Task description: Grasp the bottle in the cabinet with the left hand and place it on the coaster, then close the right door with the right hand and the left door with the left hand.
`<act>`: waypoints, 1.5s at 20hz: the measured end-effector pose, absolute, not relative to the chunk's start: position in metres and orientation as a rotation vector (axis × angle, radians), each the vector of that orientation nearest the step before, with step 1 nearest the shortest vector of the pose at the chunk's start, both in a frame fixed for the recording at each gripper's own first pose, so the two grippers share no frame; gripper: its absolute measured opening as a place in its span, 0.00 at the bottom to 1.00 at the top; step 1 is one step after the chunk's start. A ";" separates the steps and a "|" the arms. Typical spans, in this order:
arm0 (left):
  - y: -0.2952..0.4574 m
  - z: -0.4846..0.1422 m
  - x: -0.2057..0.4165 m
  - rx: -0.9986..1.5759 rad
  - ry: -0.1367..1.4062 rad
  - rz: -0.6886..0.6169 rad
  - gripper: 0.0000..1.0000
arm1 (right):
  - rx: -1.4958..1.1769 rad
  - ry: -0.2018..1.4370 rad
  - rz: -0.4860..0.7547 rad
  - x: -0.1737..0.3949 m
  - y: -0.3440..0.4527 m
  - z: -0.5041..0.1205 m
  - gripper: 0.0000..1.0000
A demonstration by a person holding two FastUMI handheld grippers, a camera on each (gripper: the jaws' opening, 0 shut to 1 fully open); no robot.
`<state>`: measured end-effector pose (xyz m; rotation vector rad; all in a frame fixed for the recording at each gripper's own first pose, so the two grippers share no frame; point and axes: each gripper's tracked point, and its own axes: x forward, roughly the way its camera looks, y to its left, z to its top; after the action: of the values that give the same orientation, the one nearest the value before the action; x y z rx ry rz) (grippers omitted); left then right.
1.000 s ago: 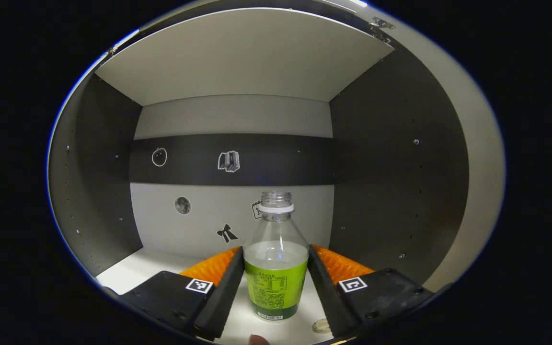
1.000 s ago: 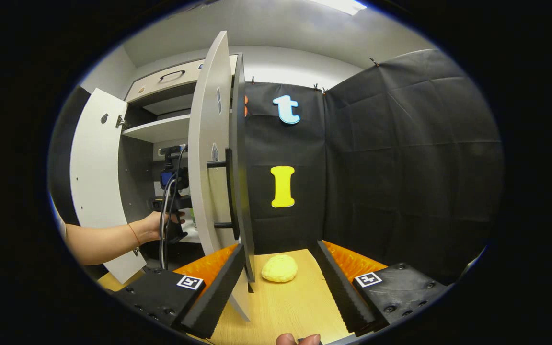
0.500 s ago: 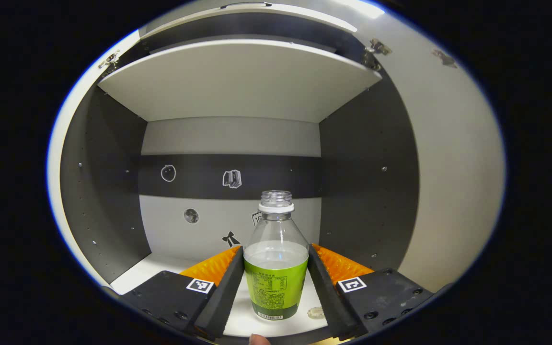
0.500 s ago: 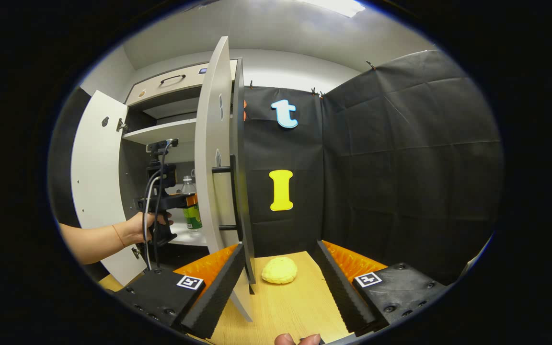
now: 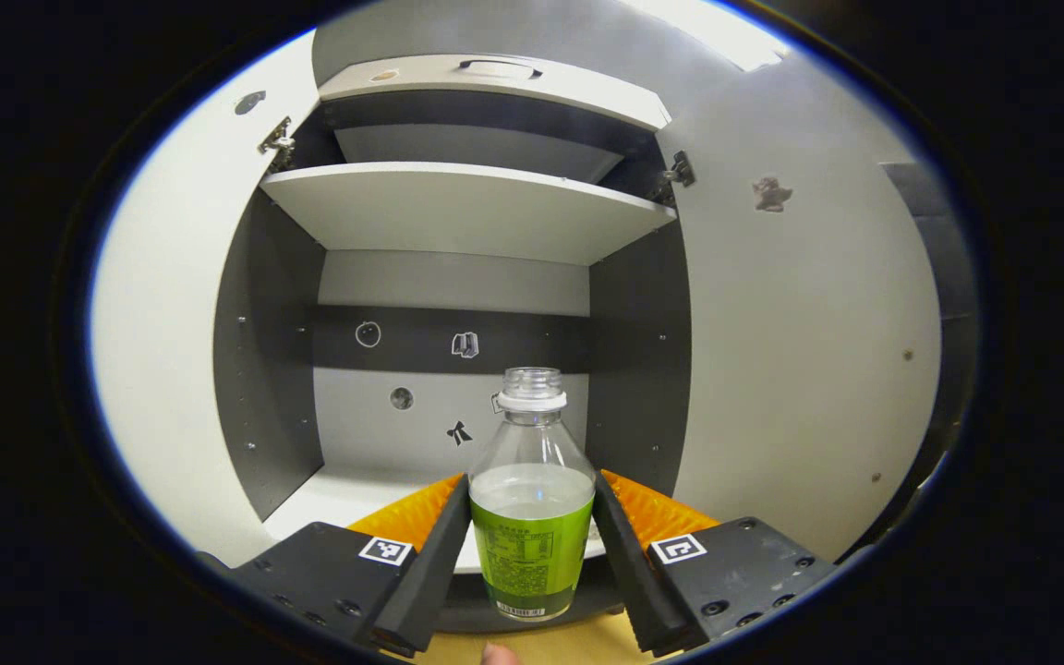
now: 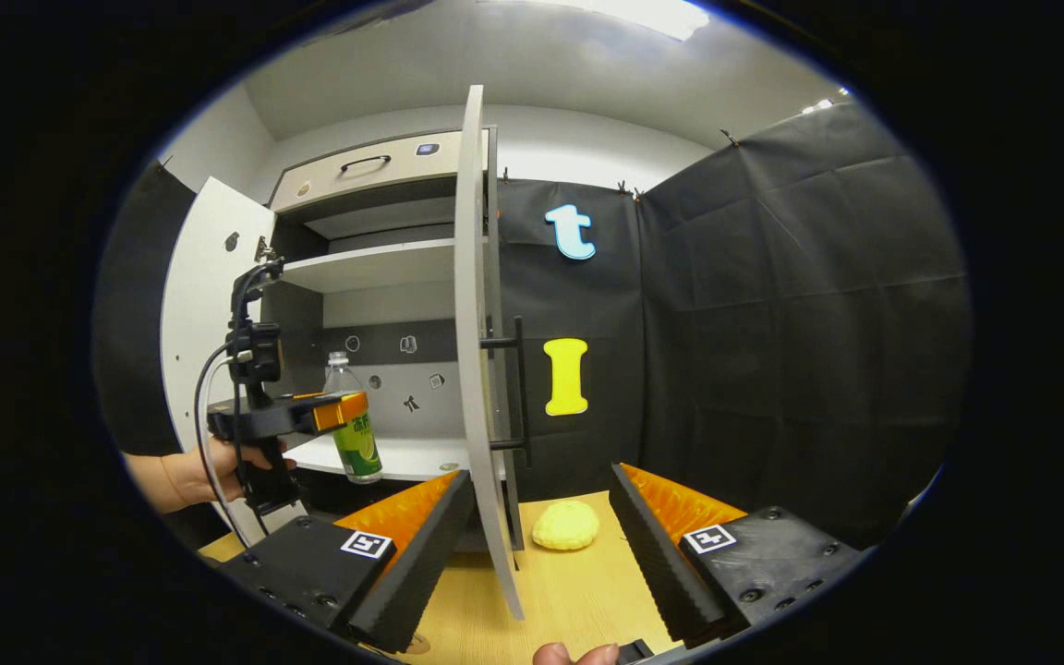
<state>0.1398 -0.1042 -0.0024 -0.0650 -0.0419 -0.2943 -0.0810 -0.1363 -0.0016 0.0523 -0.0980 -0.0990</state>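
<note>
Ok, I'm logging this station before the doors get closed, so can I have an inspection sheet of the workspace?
Surface: wooden table, bare in front of the cabinet.
Job's things: bottle, uncapped, part full, held upright at the cabinet mouth; both doors open, right door edge-on; coaster cannot be told.
Clutter: yellow lumpy object on the table by the right door.
Grippers: left gripper shut on the bottle; right gripper open, holding nothing.
Cables: black cable looping from the left gripper's handle.
Surroundings: black cloth wall, drawer above the cabinet.
</note>
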 end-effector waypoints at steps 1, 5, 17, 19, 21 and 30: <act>-0.100 -0.008 0.127 -0.065 -0.044 -0.297 0.79 | 0.053 -0.098 -0.096 -0.083 -0.132 -0.002 0.98; -0.098 -0.040 0.084 -0.077 -0.051 -0.342 0.79 | 0.101 -0.093 -0.062 -0.089 -0.113 -0.002 0.98; -0.116 -0.198 -0.032 -0.145 0.037 -0.546 0.79 | 0.048 -0.099 -0.123 -0.106 -0.108 0.006 0.99; -0.120 -0.225 -0.045 -0.143 0.065 -0.571 0.79 | 0.020 -0.104 -0.134 -0.108 -0.108 0.008 0.99; -0.125 -0.249 -0.055 -0.133 0.085 -0.604 0.79 | 0.006 -0.116 -0.149 -0.109 -0.107 0.014 0.99; -0.135 -0.318 -0.068 -0.094 0.092 -0.690 0.79 | -0.088 -0.109 -0.167 -0.109 -0.092 0.025 0.99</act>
<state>-0.0683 -0.1351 -0.3175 -0.0937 0.0919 -0.6899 -0.1086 -0.0924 0.0248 -0.0882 -0.1094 -0.1669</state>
